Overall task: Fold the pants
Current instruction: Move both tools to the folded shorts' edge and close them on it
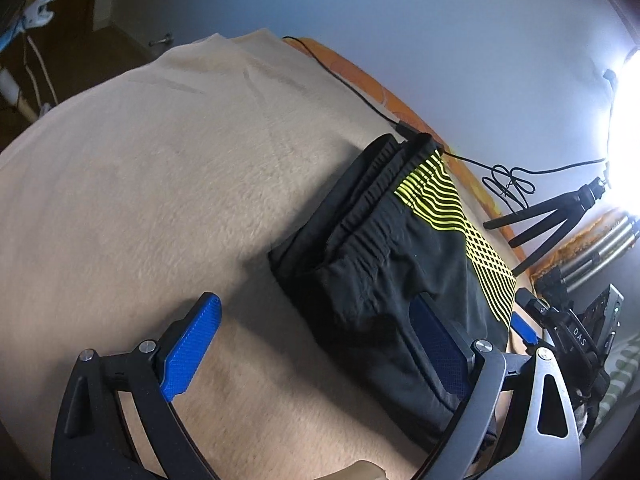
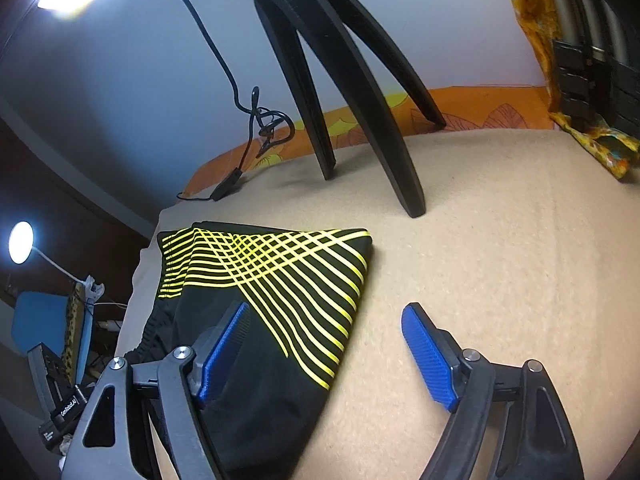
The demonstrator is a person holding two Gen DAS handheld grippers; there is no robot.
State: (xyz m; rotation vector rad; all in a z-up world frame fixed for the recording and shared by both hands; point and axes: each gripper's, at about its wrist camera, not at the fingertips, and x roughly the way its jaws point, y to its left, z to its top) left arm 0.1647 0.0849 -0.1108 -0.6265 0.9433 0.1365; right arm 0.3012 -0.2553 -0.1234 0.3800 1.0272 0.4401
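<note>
The black pants (image 1: 384, 264) with yellow line pattern lie folded into a compact stack on the beige blanket (image 1: 168, 184). My left gripper (image 1: 320, 328) is open; its right finger rests over the near part of the pants and its left finger is over bare blanket. In the right wrist view the pants (image 2: 264, 300) lie at left. My right gripper (image 2: 324, 320) is open, its left finger above the pants and its right finger over bare blanket (image 2: 500, 280). Part of the right gripper (image 1: 560, 320) shows beyond the pants in the left wrist view.
A black tripod (image 2: 352, 92) stands on the blanket just beyond the pants. A black cable (image 2: 256, 120) runs along the orange bed edge (image 2: 460, 108) by the wall. Metal tripod legs (image 1: 600, 248) lie at the right. A lamp (image 2: 20, 242) and blue chair (image 2: 36, 320) stand at the left.
</note>
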